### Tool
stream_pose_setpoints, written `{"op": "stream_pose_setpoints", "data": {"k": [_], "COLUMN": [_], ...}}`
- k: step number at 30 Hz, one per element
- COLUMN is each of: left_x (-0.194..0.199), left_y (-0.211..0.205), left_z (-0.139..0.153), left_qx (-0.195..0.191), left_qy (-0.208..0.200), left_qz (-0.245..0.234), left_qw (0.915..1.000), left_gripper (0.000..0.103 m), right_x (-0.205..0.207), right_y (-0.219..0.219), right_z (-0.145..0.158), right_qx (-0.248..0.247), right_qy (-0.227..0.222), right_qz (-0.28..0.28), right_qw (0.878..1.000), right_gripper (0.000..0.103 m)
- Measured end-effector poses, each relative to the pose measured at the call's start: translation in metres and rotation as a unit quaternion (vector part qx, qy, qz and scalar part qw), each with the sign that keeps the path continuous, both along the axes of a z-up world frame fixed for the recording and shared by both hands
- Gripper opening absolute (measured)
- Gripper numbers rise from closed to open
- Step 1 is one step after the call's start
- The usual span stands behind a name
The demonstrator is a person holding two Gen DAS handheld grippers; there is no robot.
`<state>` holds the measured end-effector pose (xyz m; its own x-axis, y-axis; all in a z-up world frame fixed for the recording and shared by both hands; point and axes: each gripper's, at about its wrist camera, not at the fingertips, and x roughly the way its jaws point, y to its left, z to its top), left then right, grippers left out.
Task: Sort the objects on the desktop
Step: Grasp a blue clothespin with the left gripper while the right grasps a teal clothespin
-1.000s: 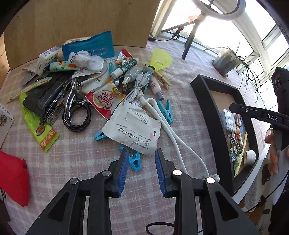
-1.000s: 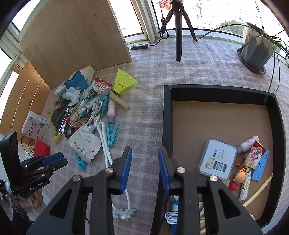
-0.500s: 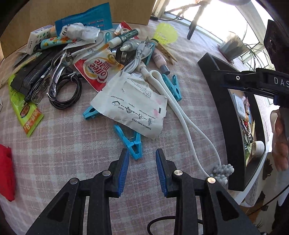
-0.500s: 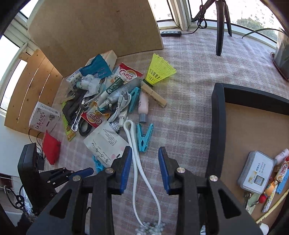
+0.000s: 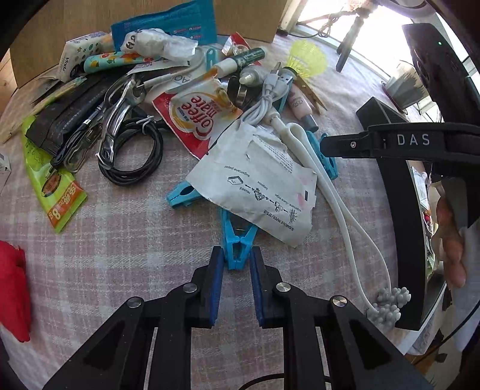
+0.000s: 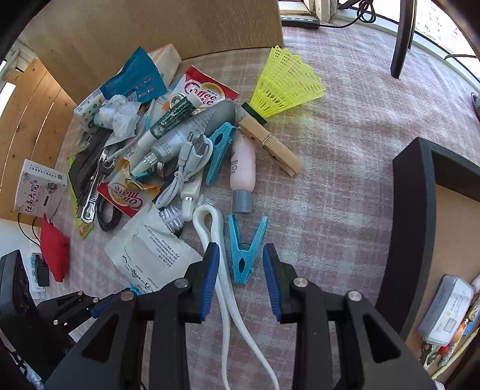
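On the checked tablecloth lies a heap of small items. My left gripper points down at a blue clothespin that sticks out from under a white paper packet. Its jaws are closing, and the blue pads touch both sides of the clip's tail. My right gripper stands open, straddling a second blue clothespin and the loop of a white silicone cord; its pads touch neither. A black tray with sorted items lies to the right.
The heap holds Coffee mate sachets, a yellow shuttlecock, a wooden clothespin, a pink tube, a white USB cable and a black cable coil. A red cloth lies at the left. A cardboard board stands behind.
My left gripper sank onto the blue clothespin and its jaws narrowed around it. My right gripper travelled from over the tray's edge to the heap and came down over the other blue clip.
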<state>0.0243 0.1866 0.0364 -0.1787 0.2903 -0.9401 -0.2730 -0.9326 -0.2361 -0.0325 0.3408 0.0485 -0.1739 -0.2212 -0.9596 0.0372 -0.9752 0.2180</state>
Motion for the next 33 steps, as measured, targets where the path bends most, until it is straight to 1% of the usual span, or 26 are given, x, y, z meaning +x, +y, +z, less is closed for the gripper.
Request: {"op": "stream_pose_setpoints", "data": {"k": [3,5,7,8,13,18,22,23,27,30,33], "left_x": [-0.004,-0.005,-0.007,-0.006,-0.001,0.006,0.011,0.007,0.009,0.01,0.008], "left_y": [-0.002,0.0,0.001,0.001,-0.014,-0.034,-0.049,-0.043,-0.045,-0.031,-0.001], "left_z": [-0.001,0.0,0.0,0.0,0.001,0.005,0.014,0.014,0.032,0.046,0.056], "left_qx": [0.003,-0.002,-0.001,0.001,0.02,0.024,0.033,0.034,0.047,0.054,0.057], "left_qy": [-0.003,0.003,0.009,0.01,0.005,0.006,0.011,0.014,0.026,0.038,0.048], "left_qz": [0.009,0.004,0.0,-0.001,0.008,0.019,0.031,0.033,0.032,0.013,-0.021], "left_qw": [1.0,1.0,1.0,0.9999,0.9998,0.9995,0.9989,0.9988,0.998,0.9977,0.997], "left_gripper": [0.018,0.018,0.017,0.017,0.015,0.015,0.015,0.015,0.015,0.015,0.015], "right_x": [-0.002,-0.003,-0.003,-0.003,0.012,0.029,0.043,0.047,0.061,0.073,0.083], "right_y": [-0.003,-0.005,-0.005,-0.004,0.009,0.029,0.047,0.051,0.073,0.088,0.116], "right_z": [-0.005,-0.004,-0.007,-0.01,-0.011,-0.004,0.008,0.011,0.031,0.054,0.075], "right_qx": [0.003,0.011,0.018,0.016,-0.003,-0.024,-0.041,-0.044,-0.057,-0.051,-0.033], "right_qy": [-0.004,0.004,0.0,-0.006,-0.006,0.003,0.018,0.022,0.042,0.066,0.086], "right_qz": [0.003,0.005,0.005,0.005,0.002,-0.016,-0.034,-0.038,-0.057,-0.071,-0.089], "right_qw": [1.0,1.0,1.0,1.0,1.0,1.0,0.998,0.998,0.996,0.994,0.992], "right_gripper": [0.03,0.03,0.027,0.021,0.021,0.021,0.021,0.021,0.021,0.021,0.021]}}
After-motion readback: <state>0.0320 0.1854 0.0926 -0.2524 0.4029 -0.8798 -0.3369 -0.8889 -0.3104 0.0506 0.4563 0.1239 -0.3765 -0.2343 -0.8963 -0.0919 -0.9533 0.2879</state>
